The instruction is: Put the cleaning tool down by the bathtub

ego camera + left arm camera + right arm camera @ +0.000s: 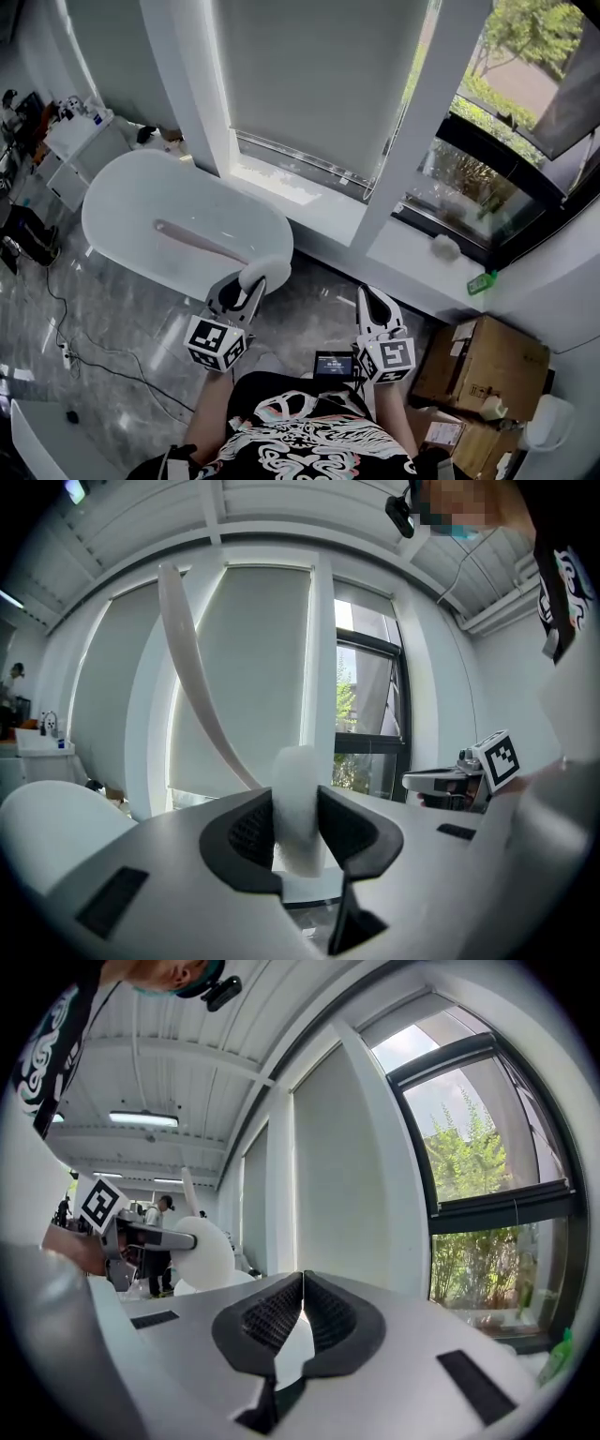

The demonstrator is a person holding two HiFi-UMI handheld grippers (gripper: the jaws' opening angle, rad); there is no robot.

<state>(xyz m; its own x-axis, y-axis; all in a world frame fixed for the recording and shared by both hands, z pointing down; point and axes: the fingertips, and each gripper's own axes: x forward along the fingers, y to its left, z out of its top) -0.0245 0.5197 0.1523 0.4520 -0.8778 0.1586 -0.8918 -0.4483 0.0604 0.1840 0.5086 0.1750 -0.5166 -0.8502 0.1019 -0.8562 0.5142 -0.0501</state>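
My left gripper [247, 287] is shut on the cleaning tool, its pads squeezing the fluffy white head [263, 271] [296, 803]. The tool's long pale handle [199, 242] [191, 667] runs from the head out over the white oval bathtub [131, 202]; in the left gripper view it rises up and to the left. The gripper hovers just off the tub's near right end, above the marble floor. My right gripper [372, 298] [303, 1290] hangs to the right of it, shut with nothing between its pads. The right gripper view shows the left gripper [155, 1237] with the white head [211, 1252].
Behind the tub run a blind-covered window and a white sill [412, 253] with a small green item [482, 281]. Cardboard boxes [487, 364] stand at the right. A cable and power strip [64, 352] lie on the floor at the left. A white cabinet [80, 141] stands beyond the tub.
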